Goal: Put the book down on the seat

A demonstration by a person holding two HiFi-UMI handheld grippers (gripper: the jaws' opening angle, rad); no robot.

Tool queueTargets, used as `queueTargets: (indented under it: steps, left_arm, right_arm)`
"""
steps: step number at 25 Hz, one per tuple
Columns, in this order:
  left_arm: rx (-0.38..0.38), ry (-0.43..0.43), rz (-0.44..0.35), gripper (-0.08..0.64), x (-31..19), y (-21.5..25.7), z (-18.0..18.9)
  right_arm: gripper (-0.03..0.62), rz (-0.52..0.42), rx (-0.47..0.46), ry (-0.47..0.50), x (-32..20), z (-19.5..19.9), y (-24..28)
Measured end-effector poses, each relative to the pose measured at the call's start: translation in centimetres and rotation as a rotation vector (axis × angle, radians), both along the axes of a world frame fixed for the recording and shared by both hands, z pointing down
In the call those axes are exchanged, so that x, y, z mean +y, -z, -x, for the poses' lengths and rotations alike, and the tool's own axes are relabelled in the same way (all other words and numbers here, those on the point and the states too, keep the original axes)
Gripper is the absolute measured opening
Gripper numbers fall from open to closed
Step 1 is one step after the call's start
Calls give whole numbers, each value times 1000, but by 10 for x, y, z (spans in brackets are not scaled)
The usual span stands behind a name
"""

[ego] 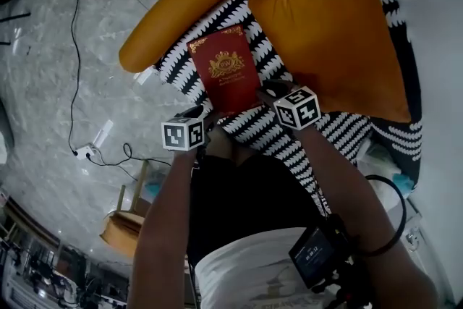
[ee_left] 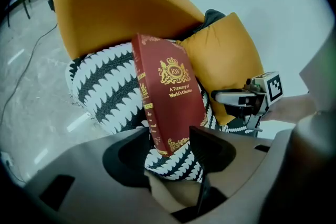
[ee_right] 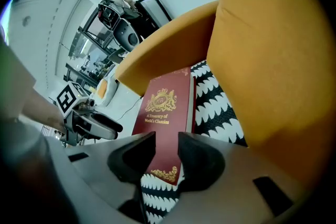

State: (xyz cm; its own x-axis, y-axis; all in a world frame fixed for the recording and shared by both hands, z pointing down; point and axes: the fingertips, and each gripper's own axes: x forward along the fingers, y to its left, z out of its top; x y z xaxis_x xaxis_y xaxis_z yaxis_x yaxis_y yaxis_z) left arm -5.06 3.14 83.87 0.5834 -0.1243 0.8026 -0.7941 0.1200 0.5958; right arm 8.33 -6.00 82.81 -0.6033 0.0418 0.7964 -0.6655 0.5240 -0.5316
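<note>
A red hardback book (ego: 226, 72) with gold print lies cover up on the black-and-white patterned seat (ego: 271, 132) of an orange chair (ego: 195, 3). My left gripper (ego: 205, 114) is at the book's near left corner and my right gripper (ego: 265, 92) at its near right corner. In the left gripper view the book's (ee_left: 168, 86) lower corner sits between the open jaws of the left gripper (ee_left: 169, 141), with patterned fabric showing below it. In the right gripper view the book's (ee_right: 165, 107) near edge lies between the open jaws of the right gripper (ee_right: 167, 147). Neither pair presses on it.
An orange cushion (ego: 325, 25) leans on the seat right of the book. A black cable (ego: 72, 47) and a white plug (ego: 88, 150) lie on the grey marble floor at left. A small wooden stool (ego: 124, 226) stands near my left side.
</note>
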Motion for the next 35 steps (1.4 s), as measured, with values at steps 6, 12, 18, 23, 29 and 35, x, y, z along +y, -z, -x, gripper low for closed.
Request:
queueTargets:
  steps: [6,12,18,23,29,35]
  left_arm:
    - [17,-5,-19,166,11,31,-4]
    - [-14,-33,-102,17,19,61,0]
    - [-26,-76,-161,11,23,109,3]
    - [-40,-126,-203,11,23,147,7]
    - [-91,-208,-220,11,44,183,9]
    - [-162,-219,-246,11,56,215,37]
  right_arm:
    - [140,-15,-9,-51,15,-4,26]
    - [114,-31,-24,-110,35,-11,53]
    - [100,-38,-56,-152,61,-17,90]
    - [67,-97,-82,-193,59,-15,127]
    - [37,-129,-102,-229,73,-22,169]
    - [26,-142,-129,-256,94,-28,197]
